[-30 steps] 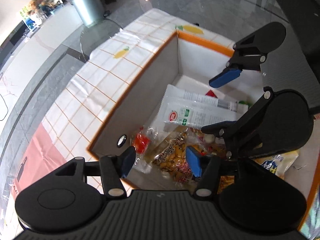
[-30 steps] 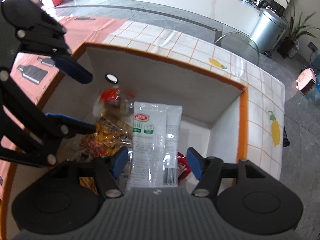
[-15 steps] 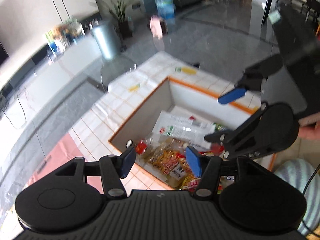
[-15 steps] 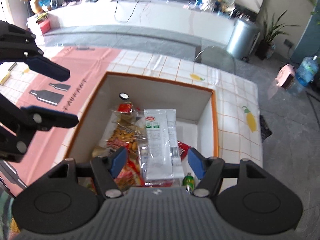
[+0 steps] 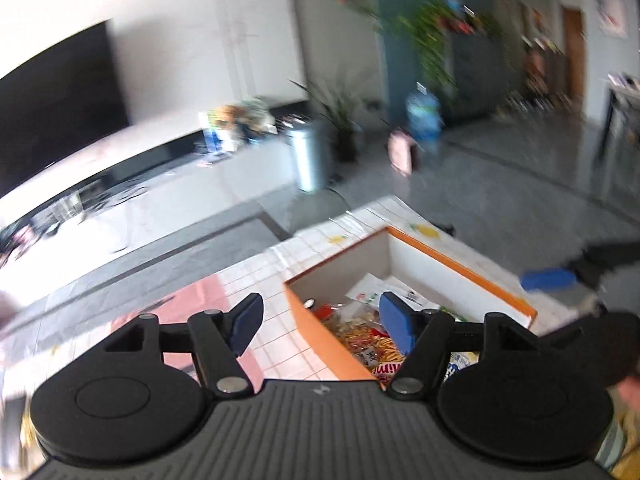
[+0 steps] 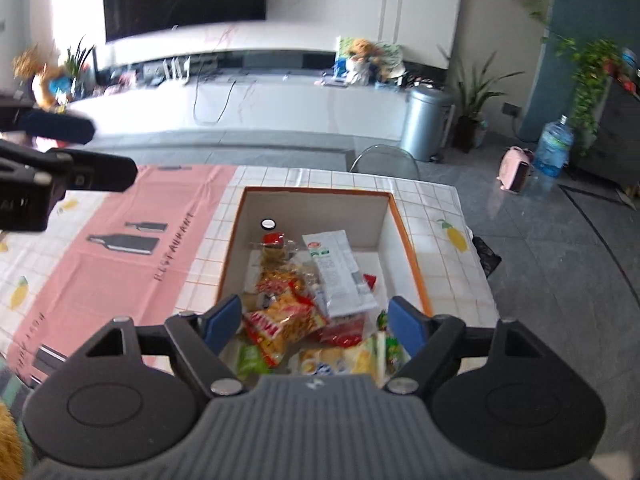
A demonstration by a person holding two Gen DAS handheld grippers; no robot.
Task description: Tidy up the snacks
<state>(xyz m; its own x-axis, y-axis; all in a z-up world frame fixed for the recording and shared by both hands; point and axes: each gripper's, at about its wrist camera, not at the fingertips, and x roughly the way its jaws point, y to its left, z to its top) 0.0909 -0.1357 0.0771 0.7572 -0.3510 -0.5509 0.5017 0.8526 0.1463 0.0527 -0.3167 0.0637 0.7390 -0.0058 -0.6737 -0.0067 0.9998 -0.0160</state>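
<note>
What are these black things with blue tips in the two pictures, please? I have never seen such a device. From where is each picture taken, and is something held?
There is no robot here. A person carries a hand-held gripper in each hand, a two-finger clamp with blue pads, and a wide-angle camera on each one looks forward along its fingers.

One picture comes from the left hand-held gripper, the other from the right hand-held gripper. Each also sees the other at its edge.

Below them stands a table with a checked cloth that has a pink part. On it is an open box with an orange rim. Inside lie snack packets: a white packet on top, an orange-and-red bag nearer the camera, and others.

Both hand-held grippers are open, above the box, and hold nothing. The left view is blurred.
</note>
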